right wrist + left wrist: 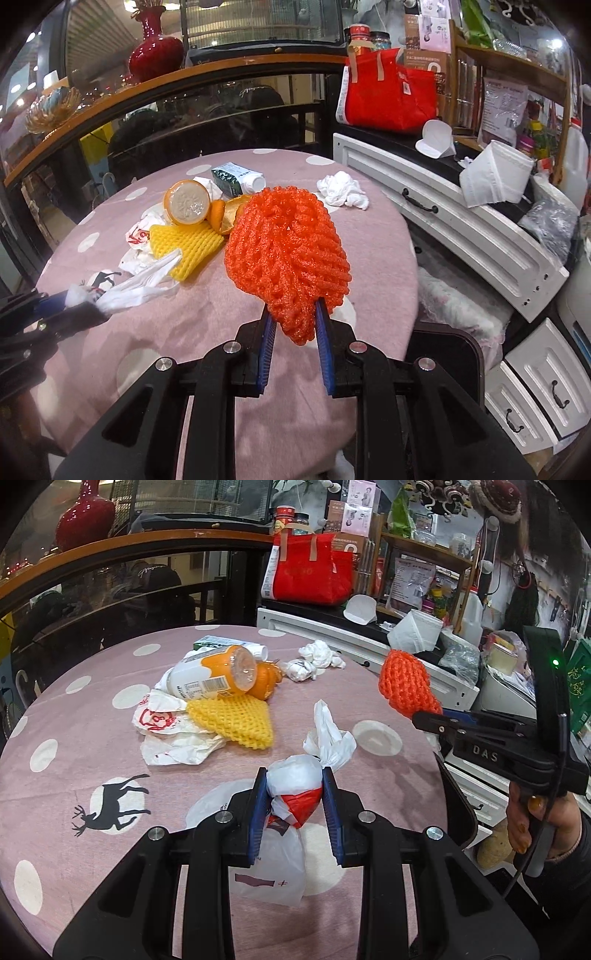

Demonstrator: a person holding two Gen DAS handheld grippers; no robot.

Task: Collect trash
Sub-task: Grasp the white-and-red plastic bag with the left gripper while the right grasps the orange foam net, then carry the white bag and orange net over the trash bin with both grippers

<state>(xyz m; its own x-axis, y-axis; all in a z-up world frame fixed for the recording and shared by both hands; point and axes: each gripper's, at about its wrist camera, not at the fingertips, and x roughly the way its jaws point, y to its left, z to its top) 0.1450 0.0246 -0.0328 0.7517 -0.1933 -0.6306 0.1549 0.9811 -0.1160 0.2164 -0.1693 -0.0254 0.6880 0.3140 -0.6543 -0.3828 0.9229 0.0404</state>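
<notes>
Closest to us, our left gripper (294,788) has its jaws narrowed on a bunched white plastic bag (295,794) with red print, whose loose body hangs down toward the pink dotted tablecloth (74,709) and whose twisted top sticks up past the blue pads (258,808). Our right gripper (293,319) has its jaws pressed tight on the lower tip of an orange foam net (288,251), which we hold clear above the table near its right edge; a hand (532,823) grips that tool's handle. Further out on the cloth lies a yellow foam net (236,720), touching a crumpled white wrapper (162,720) with red marks. Just behind them an orange bottle (214,675) lies on its side, with orange peel (267,681) beside it and a green carton (236,179) behind. Two crumpled tissues (317,657) sit near the table's far right side. Beyond the table, a red tote bag (314,568) stands on a dark counter.
</notes>
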